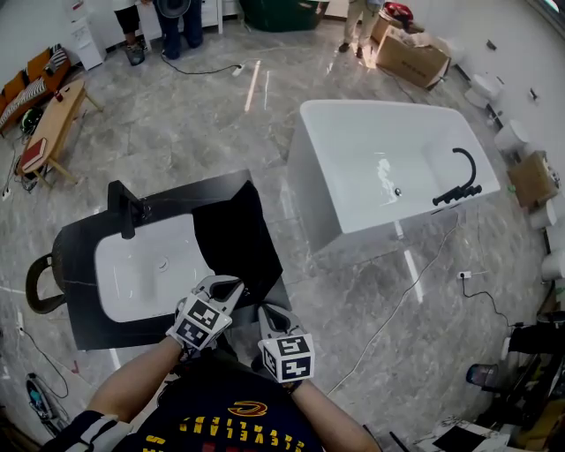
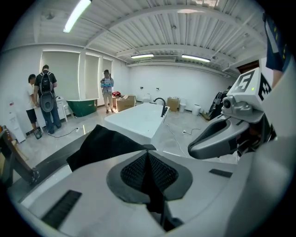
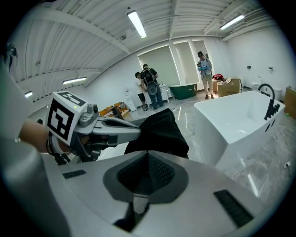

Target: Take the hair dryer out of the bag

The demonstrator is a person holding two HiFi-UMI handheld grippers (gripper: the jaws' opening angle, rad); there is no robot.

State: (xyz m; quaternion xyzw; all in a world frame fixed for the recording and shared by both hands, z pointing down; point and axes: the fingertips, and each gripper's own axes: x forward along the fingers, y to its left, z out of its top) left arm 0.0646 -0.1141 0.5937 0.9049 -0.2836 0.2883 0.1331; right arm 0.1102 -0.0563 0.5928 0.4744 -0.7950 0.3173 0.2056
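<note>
A black bag (image 1: 234, 234) lies on the right end of a black sink counter (image 1: 84, 234); it also shows in the left gripper view (image 2: 101, 143) and the right gripper view (image 3: 159, 132). No hair dryer is visible anywhere. My left gripper (image 1: 231, 284) (image 2: 148, 155) is at the bag's near edge, shut with a strip of black fabric pinched between its pads. Just to its right, my right gripper (image 1: 267, 309) (image 3: 148, 157) is shut at the same edge. I cannot tell whether the right gripper pinches any fabric.
The counter holds a white basin (image 1: 146, 265) and a black faucet (image 1: 124, 207). A white bathtub (image 1: 388, 168) stands to the right on the marble floor. A wooden bench (image 1: 53, 124) is far left, people (image 1: 159, 22) stand at the back, and a cable (image 1: 397, 309) crosses the floor.
</note>
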